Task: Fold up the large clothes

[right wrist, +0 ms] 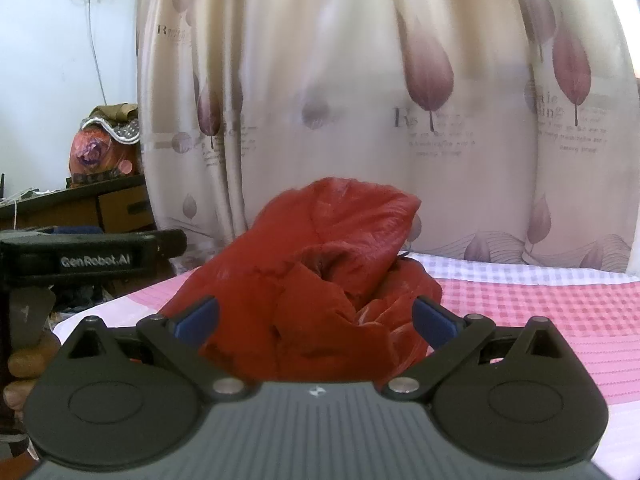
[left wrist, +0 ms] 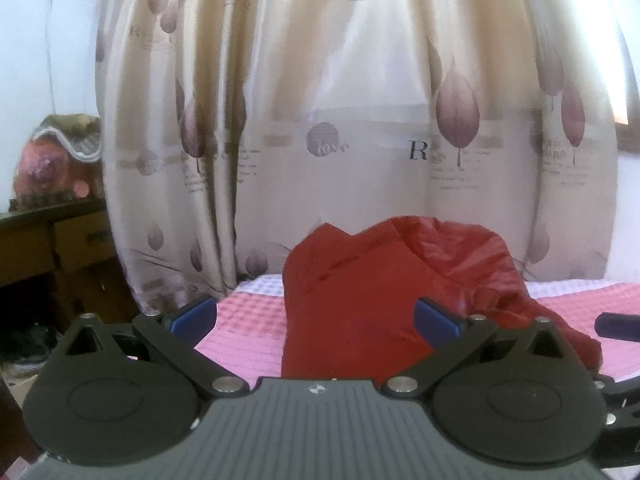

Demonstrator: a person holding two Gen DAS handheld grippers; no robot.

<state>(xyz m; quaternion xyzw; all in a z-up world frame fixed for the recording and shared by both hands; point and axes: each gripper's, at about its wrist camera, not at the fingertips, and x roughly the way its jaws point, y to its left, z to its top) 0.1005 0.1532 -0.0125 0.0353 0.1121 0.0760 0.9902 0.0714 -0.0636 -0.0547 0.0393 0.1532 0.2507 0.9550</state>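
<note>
Garment: a red garment (left wrist: 360, 300) is seen heaped on the pink checked bedspread (left wrist: 248, 332), near the edge closest to the cameras; in the right wrist view the same red garment (right wrist: 320, 280) is bunched into a mound with an opening, perhaps a sleeve or a hood, turned toward the lens.

Surface: the bedspread (right wrist: 520, 320) is shown bare to the right of the heap, so room for spreading is judged to be available there.

Left gripper: the left gripper (left wrist: 316, 316) is held spread wide, with nothing between its blue pads (left wrist: 192, 316); the cloth is seen beyond the jaws, and no contact can be made out.

Right gripper: the right gripper (right wrist: 316, 318) is likewise released, its jaws set apart on either side of the mound, and no cloth is pinched.

Other gripper in view: the body of the left tool is seen at the left of the right wrist view, held just beside the bed.

Backdrop: a leaf-printed curtain (left wrist: 360, 120) is hung behind the bed, and a dark wooden desk (left wrist: 48, 240) stands to the left.

Done so far: no flat panel, straight crease or stacked layer is visible, so the folding is judged barely begun.

Left to do: the garment is to be grasped, spread flat, and then folded.
</note>
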